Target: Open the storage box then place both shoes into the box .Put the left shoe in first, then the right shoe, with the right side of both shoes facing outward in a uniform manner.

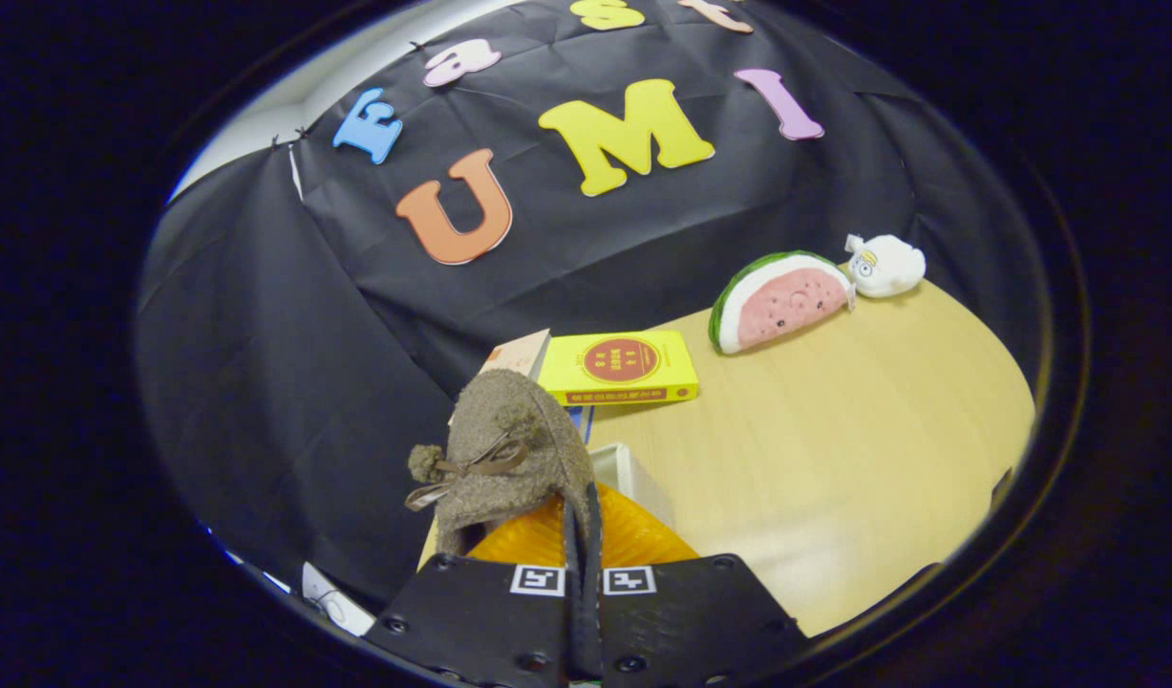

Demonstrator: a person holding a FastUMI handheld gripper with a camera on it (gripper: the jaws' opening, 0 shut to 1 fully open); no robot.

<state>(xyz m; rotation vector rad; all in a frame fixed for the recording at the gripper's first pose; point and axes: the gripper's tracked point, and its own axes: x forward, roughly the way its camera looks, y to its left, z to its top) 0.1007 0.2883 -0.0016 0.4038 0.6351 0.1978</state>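
Observation:
A brown fuzzy shoe [509, 449] with a small bow and pompom hangs in the air just ahead of the fingers, toe pointing away and up. Its ribbed orange sole [633, 540] faces right. My gripper [583, 535] is shut on the shoe, both fingers pinching a thin edge of it near the heel. Just beyond the shoe, down on the wooden table [834, 449], shows a white corner of a box [633, 478]; the shoe hides the rest of it.
A yellow book [619, 366] lies on the table beyond the shoe, next to a tan box [521, 355]. Farther right against the black cloth wall sit a watermelon plush [779, 301] and a small white plush [886, 265].

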